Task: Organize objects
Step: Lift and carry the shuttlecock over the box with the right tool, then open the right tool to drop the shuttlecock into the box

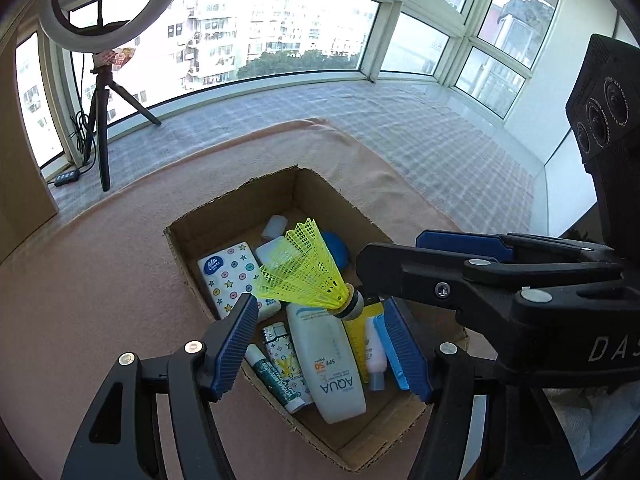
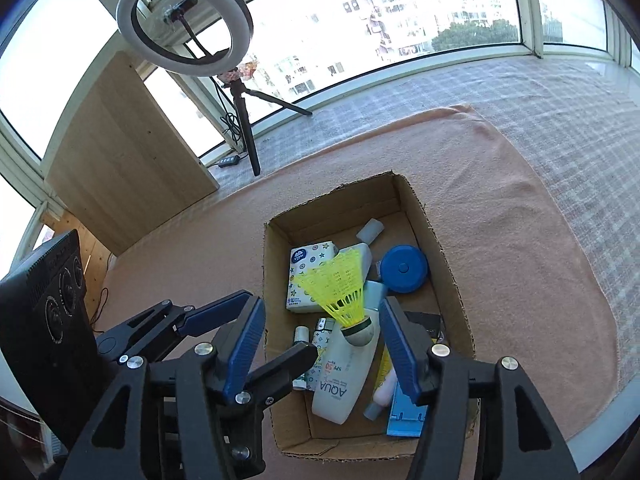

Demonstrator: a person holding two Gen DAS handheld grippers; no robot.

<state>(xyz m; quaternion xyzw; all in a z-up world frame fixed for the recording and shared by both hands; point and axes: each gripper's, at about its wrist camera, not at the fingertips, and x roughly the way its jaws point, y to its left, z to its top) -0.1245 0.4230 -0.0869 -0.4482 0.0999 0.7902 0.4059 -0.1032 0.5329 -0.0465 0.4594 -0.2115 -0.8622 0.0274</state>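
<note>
An open cardboard box [image 1: 240,200] sits on a peach towel [image 1: 100,264]. It holds a white AQUA bottle [image 1: 332,360], a star-print tissue pack [image 1: 230,276], a lighter [image 1: 280,344], a green tube [image 1: 272,376], a blue round case [image 2: 404,268] and other small items. A yellow shuttlecock [image 2: 340,284] lies tilted over the bottle, cork [image 2: 360,330] down, between the spread fingers of my right gripper [image 2: 320,304]; the pads do not squeeze it. My left gripper [image 1: 318,304] is open above the box's near side, holding nothing. The right gripper [image 1: 388,251] reaches in from the right.
A ring light on a black tripod [image 1: 100,120] stands at the back left by the window. A wooden board [image 2: 120,160] leans at the left. Grey checked cloth [image 1: 420,132] covers the sill beyond the towel. A power strip [image 1: 66,178] lies by the tripod.
</note>
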